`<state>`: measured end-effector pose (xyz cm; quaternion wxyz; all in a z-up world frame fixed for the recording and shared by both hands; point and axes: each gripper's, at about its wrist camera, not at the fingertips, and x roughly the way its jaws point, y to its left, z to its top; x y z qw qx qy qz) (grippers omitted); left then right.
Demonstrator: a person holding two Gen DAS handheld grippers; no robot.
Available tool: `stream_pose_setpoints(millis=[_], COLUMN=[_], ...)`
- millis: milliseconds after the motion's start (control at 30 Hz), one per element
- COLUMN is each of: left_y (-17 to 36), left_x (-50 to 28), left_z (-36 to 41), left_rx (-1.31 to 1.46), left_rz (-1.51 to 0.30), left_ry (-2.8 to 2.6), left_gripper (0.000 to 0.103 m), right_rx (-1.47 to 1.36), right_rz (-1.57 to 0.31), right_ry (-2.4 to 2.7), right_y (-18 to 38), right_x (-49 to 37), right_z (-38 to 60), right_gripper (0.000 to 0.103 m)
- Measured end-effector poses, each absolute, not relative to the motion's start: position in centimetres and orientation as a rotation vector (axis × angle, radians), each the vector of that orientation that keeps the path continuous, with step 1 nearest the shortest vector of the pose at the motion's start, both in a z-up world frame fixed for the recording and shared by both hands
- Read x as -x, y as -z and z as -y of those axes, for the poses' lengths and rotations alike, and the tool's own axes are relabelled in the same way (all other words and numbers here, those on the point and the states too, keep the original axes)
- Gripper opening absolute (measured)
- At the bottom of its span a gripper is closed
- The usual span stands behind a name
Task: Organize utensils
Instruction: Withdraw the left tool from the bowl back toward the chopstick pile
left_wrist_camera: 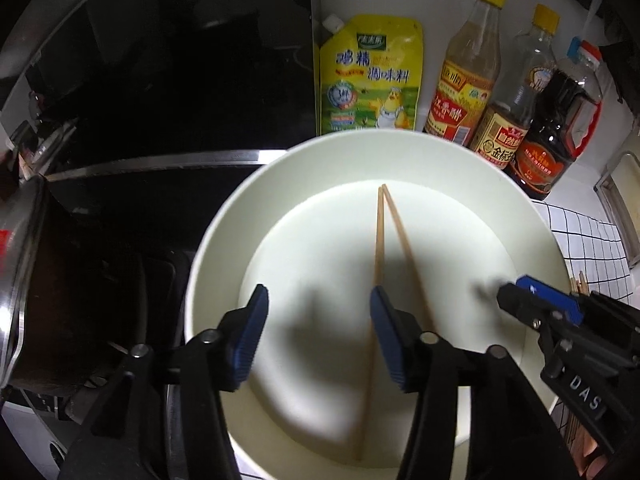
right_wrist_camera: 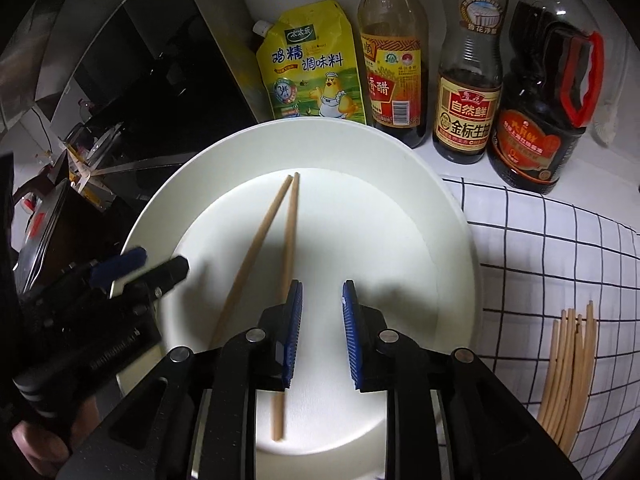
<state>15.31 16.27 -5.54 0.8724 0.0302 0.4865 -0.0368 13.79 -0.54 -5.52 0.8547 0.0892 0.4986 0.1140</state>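
Two wooden chopsticks (left_wrist_camera: 380, 240) lie inside a white round tub (left_wrist_camera: 224, 216), tips together at the far side. My left gripper (left_wrist_camera: 318, 300) hovers over the tub, open and empty; its right finger covers part of the chopsticks. My right gripper (right_wrist_camera: 320, 292) is open and empty above the same tub (right_wrist_camera: 452, 216), with the chopsticks (right_wrist_camera: 290, 232) just left of its left finger. Each gripper shows in the other's view: the right one (left_wrist_camera: 540, 304) over the tub's right rim, the left one (right_wrist_camera: 136, 268) over its left rim. A bundle of several chopsticks (right_wrist_camera: 568, 368) lies on the checked cloth to the right.
A yellow seasoning pouch (right_wrist_camera: 312, 68), a vinegar bottle (right_wrist_camera: 394, 60) and two dark soy sauce bottles (right_wrist_camera: 468, 80) (right_wrist_camera: 544, 100) stand behind the tub against the wall. A black cooktop (left_wrist_camera: 160, 100) lies to the left. The white checked cloth (right_wrist_camera: 540, 248) covers the counter to the right.
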Motion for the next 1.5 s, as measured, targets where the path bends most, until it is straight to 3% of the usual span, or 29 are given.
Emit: stream_pose_setpoints(millis=[133,933,1500], left_y=[4.6,1.9,2.1], left_x=[-14.5,-11.4,-6.9], left_z=[-16.2,-15.7,-8.1], left_rx=[-0.070,-0.058,-0.083], left_rz=[-0.992,-0.943,-0.955], left_ry=[0.082,0.064,0.137], left_gripper=[0.058,0.064,0.064], right_rx=[-0.180,-0.227,-0.277], right_rz=[-1.039,-0.936,-0.925], right_ry=[-0.239,-0.136,-0.002], right_y=[5.1,1.6,1.8], right_x=[-12.5,-7.1,-0.7], right_z=[1.0,8.3,18.3], right_gripper=[0.026,0.035,0.036])
